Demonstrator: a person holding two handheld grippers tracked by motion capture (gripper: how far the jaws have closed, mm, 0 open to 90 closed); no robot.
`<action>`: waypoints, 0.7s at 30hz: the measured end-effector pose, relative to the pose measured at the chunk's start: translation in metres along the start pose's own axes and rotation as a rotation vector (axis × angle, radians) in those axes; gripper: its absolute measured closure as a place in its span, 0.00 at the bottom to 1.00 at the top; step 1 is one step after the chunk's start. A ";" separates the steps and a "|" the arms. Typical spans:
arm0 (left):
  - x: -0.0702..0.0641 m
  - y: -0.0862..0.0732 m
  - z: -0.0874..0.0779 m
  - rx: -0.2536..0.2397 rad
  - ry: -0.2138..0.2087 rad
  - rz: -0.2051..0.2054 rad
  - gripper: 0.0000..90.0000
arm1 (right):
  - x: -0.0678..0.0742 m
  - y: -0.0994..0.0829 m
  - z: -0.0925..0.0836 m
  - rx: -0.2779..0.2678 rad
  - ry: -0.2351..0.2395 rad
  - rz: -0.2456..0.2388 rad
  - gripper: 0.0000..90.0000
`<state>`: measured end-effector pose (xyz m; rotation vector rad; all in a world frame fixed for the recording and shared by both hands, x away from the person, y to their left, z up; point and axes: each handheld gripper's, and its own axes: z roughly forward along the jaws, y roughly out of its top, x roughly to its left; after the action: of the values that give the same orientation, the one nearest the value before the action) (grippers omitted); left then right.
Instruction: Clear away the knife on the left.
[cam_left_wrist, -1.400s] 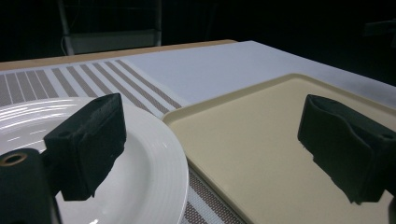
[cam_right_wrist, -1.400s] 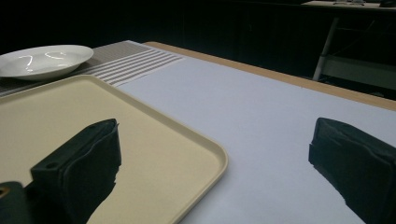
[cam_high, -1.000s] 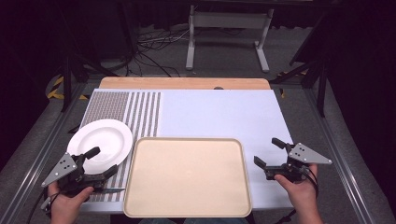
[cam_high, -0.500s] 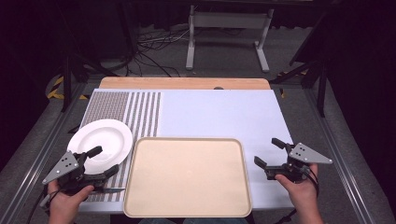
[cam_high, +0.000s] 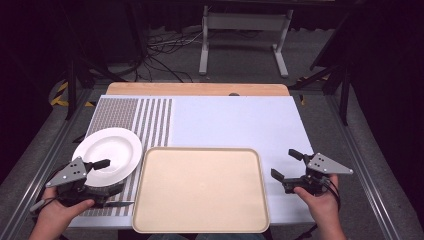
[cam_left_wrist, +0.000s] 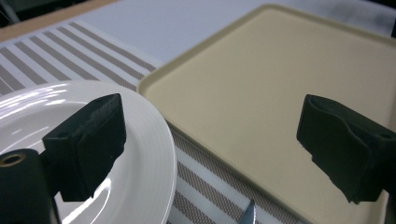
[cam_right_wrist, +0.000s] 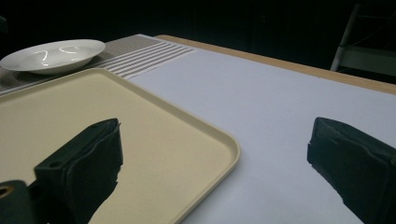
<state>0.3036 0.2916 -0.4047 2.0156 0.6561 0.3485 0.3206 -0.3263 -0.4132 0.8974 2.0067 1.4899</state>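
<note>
The left gripper (cam_high: 102, 176) sits at the near left corner of the table with its jaws spread wide and nothing between them. One jaw hangs over the near rim of the white plate (cam_high: 107, 156); the other points toward the gap between plate and tray. In the left gripper view the same jaws stand wide apart above the plate's edge and the tray's rim, touching neither as far as I can tell. The jaws have just been closing a little, though they are wide and empty. Just under this gripper a knife (cam_high: 119, 203) lies on the striped mat (cam_high: 150, 120), its tip showing at the bottom of the left gripper view (cam_left_wrist: 249, 214), just beside the tray.

The right gripper (cam_high: 287, 167) is held low over the pale blue cloth (cam_high: 235, 120) off the tray's right edge, jaws open too, holding nothing.

The tan tray (cam_high: 200, 189) lies between the two hands and is bare. The plate rests on the mat, close beside the tray's left rim.

By my reckoning the work has barely begun: nothing is gripped and nothing is on the tray. Plate and knife, nearest the left hand, look like what is left to deal with.
</note>
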 end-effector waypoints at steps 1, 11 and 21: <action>0.000 0.000 0.000 0.000 0.000 0.000 0.10 | 0.000 0.000 0.000 0.000 0.000 0.000 0.04; 0.001 0.006 -0.002 0.142 -0.063 0.051 0.12 | 0.001 -0.001 0.002 0.010 0.013 -0.004 0.04; 0.003 0.007 -0.004 0.266 -0.065 0.090 0.14 | 0.001 -0.002 0.004 0.030 0.020 -0.013 0.04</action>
<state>0.3063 0.2937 -0.3970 2.3052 0.5981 0.2578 0.3223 -0.3236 -0.4166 0.8831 2.0502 1.4714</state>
